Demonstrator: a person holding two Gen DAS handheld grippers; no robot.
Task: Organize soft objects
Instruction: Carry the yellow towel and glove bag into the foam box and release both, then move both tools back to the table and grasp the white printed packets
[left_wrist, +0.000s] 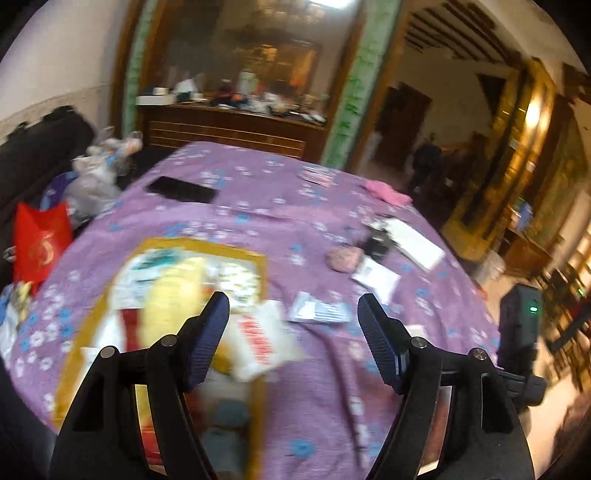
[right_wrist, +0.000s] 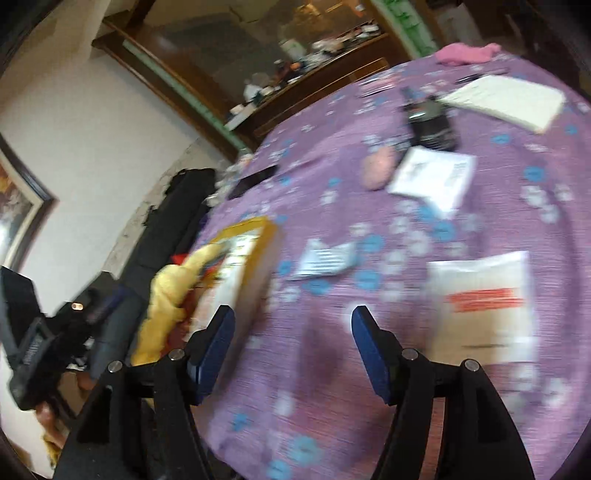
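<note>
We hold our left gripper (left_wrist: 293, 308) above the purple flowered tablecloth (left_wrist: 258, 221), its blue-padded jaws spread wide with nothing between them. In the left wrist view, the shallow yellow-rimmed cardboard box (left_wrist: 207, 245) lies at about 9 o'clock from the gripper, and a soft yellow plush cloth (left_wrist: 170, 299) rests inside it over blurred printed packets. A white plastic packet with red lettering (left_wrist: 258, 339) lies at the box's right edge, partly overlapping it, just behind the left finger. A small pink round pouch (left_wrist: 344, 258) sits at 1 o'clock, touching or just beside a black device (left_wrist: 376, 243), and a crumpled pink cloth (left_wrist: 388, 192) lies farther off at 1 o'clock near the table's far edge.

Our right gripper (right_wrist: 293, 317) is likewise spread apart and holds nothing. In its view the box (right_wrist: 258, 236) is at 10 o'clock with the yellow cloth (right_wrist: 173, 288) spilling over its near side. The white packet (right_wrist: 484, 302) lies at 3 o'clock, the pink pouch (right_wrist: 378, 168) at 12 o'clock, and the pink cloth (right_wrist: 465, 53) far off at 1 o'clock. Motion blur softens the details.
</note>
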